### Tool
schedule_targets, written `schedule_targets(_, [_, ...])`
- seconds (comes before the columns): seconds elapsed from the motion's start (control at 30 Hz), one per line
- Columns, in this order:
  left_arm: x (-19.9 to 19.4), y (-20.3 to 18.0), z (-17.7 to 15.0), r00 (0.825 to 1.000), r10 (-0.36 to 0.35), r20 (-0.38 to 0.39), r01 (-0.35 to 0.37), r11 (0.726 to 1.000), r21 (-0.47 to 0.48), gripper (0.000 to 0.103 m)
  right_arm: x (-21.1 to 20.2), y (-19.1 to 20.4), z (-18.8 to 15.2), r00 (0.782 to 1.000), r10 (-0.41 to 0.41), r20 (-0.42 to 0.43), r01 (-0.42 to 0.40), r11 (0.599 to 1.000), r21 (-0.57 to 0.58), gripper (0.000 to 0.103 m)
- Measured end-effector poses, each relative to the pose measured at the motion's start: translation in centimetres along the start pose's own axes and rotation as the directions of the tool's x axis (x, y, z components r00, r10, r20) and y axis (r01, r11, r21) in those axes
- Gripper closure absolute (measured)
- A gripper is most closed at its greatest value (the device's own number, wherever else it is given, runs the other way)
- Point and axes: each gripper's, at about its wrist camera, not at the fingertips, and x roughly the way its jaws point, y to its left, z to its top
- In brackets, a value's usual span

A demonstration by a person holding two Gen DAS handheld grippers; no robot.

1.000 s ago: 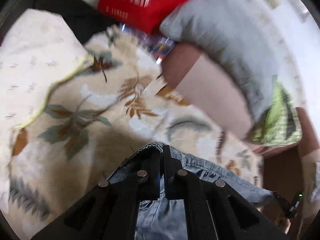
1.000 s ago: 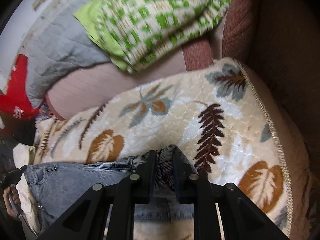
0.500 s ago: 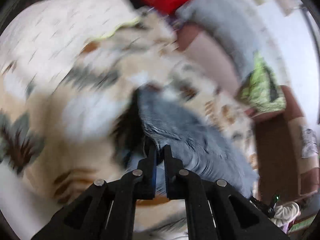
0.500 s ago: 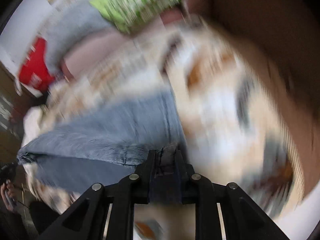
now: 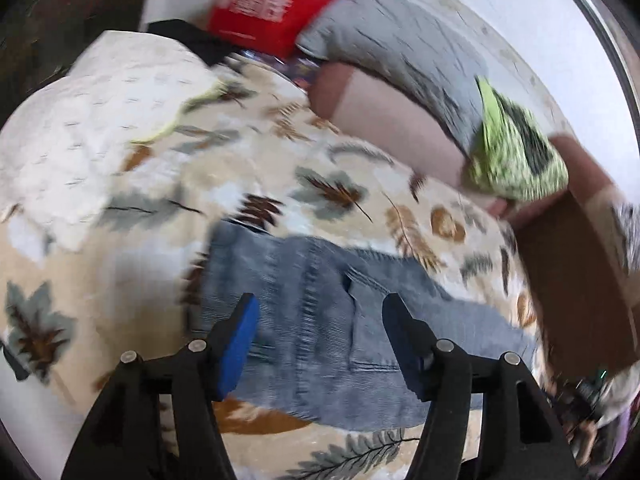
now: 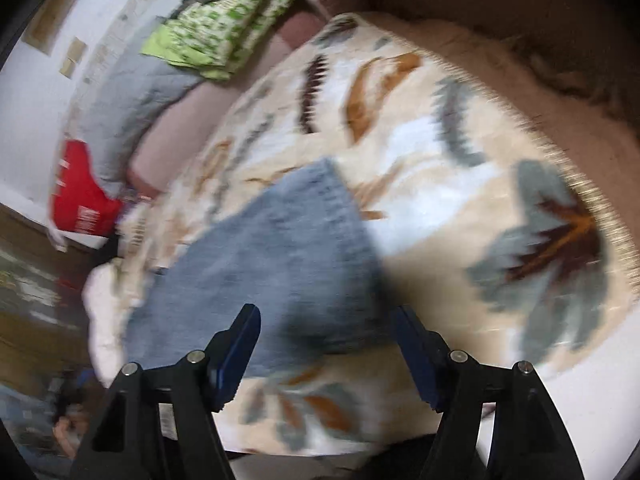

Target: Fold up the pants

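Observation:
Blue denim pants (image 5: 332,320) lie folded on a cream leaf-patterned blanket (image 5: 256,184). My left gripper (image 5: 320,312) is open and empty, its blue-padded fingers (image 5: 240,340) spread just above the pants. In the right wrist view the pants (image 6: 272,256) lie as a flat blue shape on the same blanket (image 6: 460,200). My right gripper (image 6: 326,328) is open and empty over the pants' near edge. Both views are motion-blurred.
A red bag (image 5: 272,4), a grey cushion (image 5: 400,44) and a green patterned cloth (image 5: 512,160) sit along the pink sofa back (image 5: 384,116). A white quilt (image 5: 80,128) lies at the left. The brown armrest (image 6: 520,12) bounds the right side.
Both grippers have opened and let go of the pants, which now lie folded on the blanket. Both have pulled back a little.

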Motion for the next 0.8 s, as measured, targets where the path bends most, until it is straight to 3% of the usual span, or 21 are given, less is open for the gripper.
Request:
schedule_targets(0.1, [3.6,-1.4,-1.2,0.998,0.053,-0.037,-0.052,0.998,0.042,0.038,1.7,0.3,0.3,0.999,0.047,-0.012,-0.047,0.999,0.026,0.031])
schedule_targets(0.17, [7.2,-1.2,-2.3,0.982,0.137,-0.133,-0.128,0.989,0.076,0.038,3.4,-0.2,0.0,0.995,-0.062,-0.074,0.065,0.997,0.032,0.033])
schedule_targets(0.23, [9.1,-0.4,-3.3,0.958,0.209,-0.197,-0.193,0.977,0.095,0.038,4.2,-1.1,-0.3,0.982,-0.134,-0.136,0.142,0.989,0.047,0.058])
schedule_targets(0.33, [8.7,-0.5,-3.6,0.962,0.224,-0.155,-0.208,0.972,0.113,0.038,3.3,1.4,-0.2,0.955,-0.262,-0.138,0.257,0.965,-0.053,0.06])
schedule_targets(0.4, [8.0,-1.0,-3.1,0.964,0.232,-0.131,-0.218,0.97,0.108,0.038,3.0,4.3,0.5,0.926,-0.367,-0.085,0.353,0.924,-0.145,0.06])
schedule_targets(0.47, [7.0,-1.8,-2.4,0.98,0.187,-0.073,-0.178,0.978,0.111,0.038,3.7,8.1,1.5,0.955,-0.29,-0.066,0.272,0.94,-0.207,0.057])
schedule_targets(0.53, [6.9,-2.2,-2.2,0.983,0.178,-0.036,-0.173,0.977,0.124,0.032,5.2,11.8,2.1,0.976,-0.203,-0.071,0.176,0.942,-0.285,0.046])
schedule_targets(0.63, [8.3,-1.8,-2.4,0.977,0.205,-0.058,-0.196,0.972,0.131,0.03,8.4,15.9,3.3,0.977,-0.205,-0.056,0.168,0.906,-0.388,0.046])
schedule_targets(0.73, [9.9,-0.2,-3.3,0.973,0.208,-0.1,-0.198,0.975,0.099,0.03,11.4,15.5,4.8,0.949,-0.313,-0.046,0.272,0.882,-0.384,0.046])
schedule_targets(0.77, [9.7,-0.1,-3.4,0.976,0.202,-0.078,-0.193,0.976,0.104,0.029,12.1,13.9,5.1,0.928,-0.367,-0.059,0.323,0.875,-0.36,0.046])
schedule_targets(0.8, [9.5,-0.1,-3.5,0.978,0.2,-0.064,-0.192,0.975,0.115,0.028,13.3,11.1,5.4,0.893,-0.442,-0.088,0.395,0.861,-0.321,0.046])
